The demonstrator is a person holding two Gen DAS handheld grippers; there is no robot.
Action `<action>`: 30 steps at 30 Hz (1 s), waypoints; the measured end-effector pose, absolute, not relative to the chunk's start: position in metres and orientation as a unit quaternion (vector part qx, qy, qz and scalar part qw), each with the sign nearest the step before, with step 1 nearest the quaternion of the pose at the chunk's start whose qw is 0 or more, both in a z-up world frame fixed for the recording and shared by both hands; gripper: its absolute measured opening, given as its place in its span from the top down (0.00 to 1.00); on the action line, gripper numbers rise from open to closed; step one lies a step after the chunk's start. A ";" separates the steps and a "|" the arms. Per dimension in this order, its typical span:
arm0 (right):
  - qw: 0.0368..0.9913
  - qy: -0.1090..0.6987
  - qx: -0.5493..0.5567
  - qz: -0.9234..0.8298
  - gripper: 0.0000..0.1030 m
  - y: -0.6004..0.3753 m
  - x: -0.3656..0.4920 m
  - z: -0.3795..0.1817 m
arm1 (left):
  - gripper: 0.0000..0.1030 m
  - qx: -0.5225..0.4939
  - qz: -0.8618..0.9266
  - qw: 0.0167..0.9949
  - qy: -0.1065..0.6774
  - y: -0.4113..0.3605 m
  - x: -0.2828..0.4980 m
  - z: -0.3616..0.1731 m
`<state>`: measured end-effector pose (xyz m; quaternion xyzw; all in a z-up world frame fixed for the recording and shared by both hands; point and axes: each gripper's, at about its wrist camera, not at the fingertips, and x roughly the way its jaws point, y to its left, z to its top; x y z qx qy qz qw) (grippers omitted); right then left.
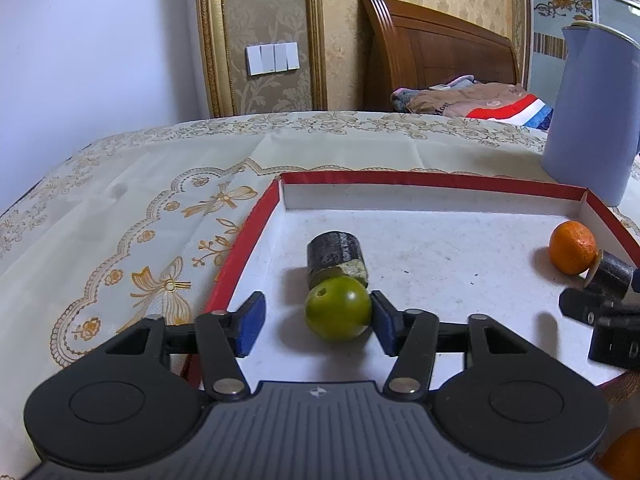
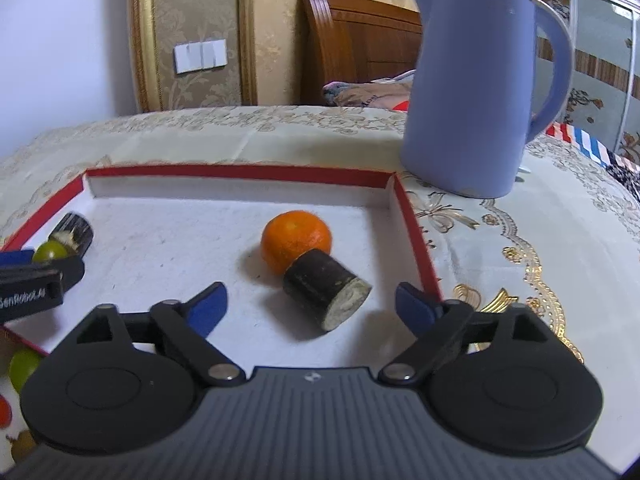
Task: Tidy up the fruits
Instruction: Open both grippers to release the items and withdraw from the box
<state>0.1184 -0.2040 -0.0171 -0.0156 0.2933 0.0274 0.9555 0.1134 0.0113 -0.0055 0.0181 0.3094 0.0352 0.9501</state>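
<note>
A red-rimmed white tray [image 1: 432,179] lies on the table. In the left wrist view a green fruit [image 1: 338,308] lies in the tray against a dark sugarcane piece [image 1: 336,256]. My left gripper [image 1: 318,320] is open around the green fruit, whose right side touches the right pad; the left pad stands apart. In the right wrist view an orange [image 2: 294,238] lies in the tray [image 2: 240,172] touching a second sugarcane piece [image 2: 326,294]. My right gripper [image 2: 312,308] is open, with that piece between its fingers and untouched.
A blue kettle [image 2: 480,88] stands on the patterned tablecloth [image 1: 132,200] behind the tray's right corner. Another green fruit [image 2: 22,366] and other fruit lie outside the tray at the lower left. A bed and wall are behind the table.
</note>
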 end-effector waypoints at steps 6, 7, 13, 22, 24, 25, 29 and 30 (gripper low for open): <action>0.963 0.269 -0.019 0.022 0.00 -0.205 0.107 -0.014 | 0.35 0.016 0.029 0.954 0.298 0.012 0.108 -0.004; 0.962 0.273 -0.014 0.022 0.00 -0.207 0.107 -0.014 | 0.35 0.017 0.027 0.954 0.297 0.013 0.106 -0.004; 0.963 0.269 0.004 0.031 0.00 -0.213 0.098 -0.014 | 0.30 0.004 0.025 0.964 0.264 0.020 0.087 0.004; 0.968 0.247 0.023 0.038 0.00 -0.220 0.084 -0.009 | 0.29 0.017 0.014 0.968 0.248 0.023 0.063 0.004; 0.970 0.240 0.025 0.038 0.00 -0.221 0.081 -0.007 | 0.29 0.011 0.010 0.969 0.247 0.026 0.060 0.006; 0.970 0.239 0.024 0.038 0.00 -0.221 0.081 -0.007 | 0.29 0.007 0.007 0.969 0.247 0.027 0.059 0.006; 0.972 0.232 0.022 0.036 0.00 -0.222 0.075 -0.006 | 0.29 -0.001 0.001 0.969 0.246 0.031 0.055 0.006; 0.973 0.228 0.022 0.032 0.00 -0.222 0.073 -0.005 | 0.29 -0.001 -0.002 0.970 0.245 0.031 0.053 0.007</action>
